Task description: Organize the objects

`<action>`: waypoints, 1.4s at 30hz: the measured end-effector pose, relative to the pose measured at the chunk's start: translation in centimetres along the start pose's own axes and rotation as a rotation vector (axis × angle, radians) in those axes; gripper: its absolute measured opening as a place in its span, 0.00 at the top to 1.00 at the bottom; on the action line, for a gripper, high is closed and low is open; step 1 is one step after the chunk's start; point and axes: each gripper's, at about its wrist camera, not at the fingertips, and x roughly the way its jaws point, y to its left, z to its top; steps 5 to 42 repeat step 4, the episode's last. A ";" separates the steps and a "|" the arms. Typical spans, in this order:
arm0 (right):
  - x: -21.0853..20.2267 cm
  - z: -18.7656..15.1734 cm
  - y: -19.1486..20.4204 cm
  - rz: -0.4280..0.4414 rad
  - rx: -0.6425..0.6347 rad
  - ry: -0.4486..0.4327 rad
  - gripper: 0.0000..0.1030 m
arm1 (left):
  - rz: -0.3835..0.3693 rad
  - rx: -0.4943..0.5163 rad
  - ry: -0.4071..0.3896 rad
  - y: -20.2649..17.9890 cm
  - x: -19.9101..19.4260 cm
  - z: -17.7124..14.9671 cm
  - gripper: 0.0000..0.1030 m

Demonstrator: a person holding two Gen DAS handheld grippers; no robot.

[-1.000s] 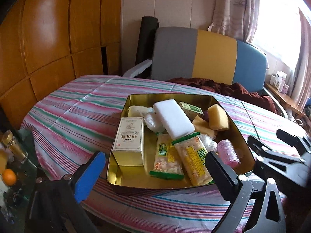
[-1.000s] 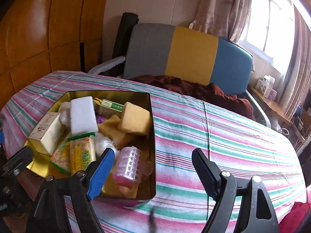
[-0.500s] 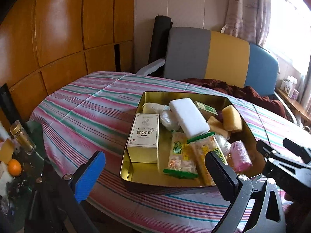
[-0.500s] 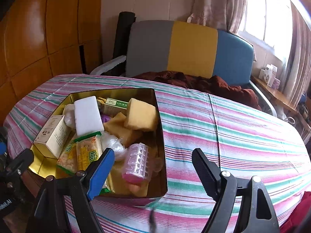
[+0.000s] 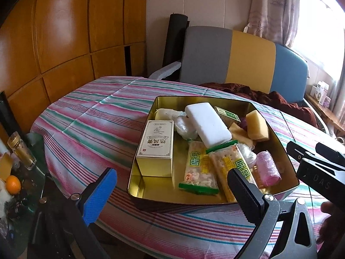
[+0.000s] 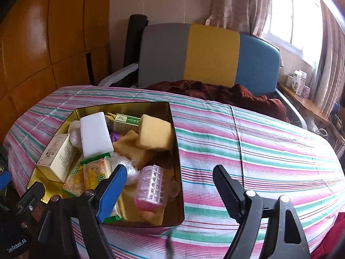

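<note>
Left wrist view showed the left gripper (image 5: 172, 196) spread wide and empty, near the gold rectangular metal tin (image 5: 278, 136) on the striped tablecloth (image 5: 90, 125). Right gripper (image 6: 170, 185) also gaped empty over the tin's right near corner, beside a pink plastic roller (image 6: 152, 186).
</note>
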 end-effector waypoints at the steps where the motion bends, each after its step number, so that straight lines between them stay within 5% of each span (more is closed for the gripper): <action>1: 0.0 0.0 0.1 0.000 -0.002 -0.001 0.19 | -0.002 -0.002 0.005 0.0 0.1 0.0 0.01; 42: -0.1 0.0 0.2 0.002 -0.006 -0.002 0.19 | -0.003 -0.006 0.012 0.1 0.2 0.1 0.00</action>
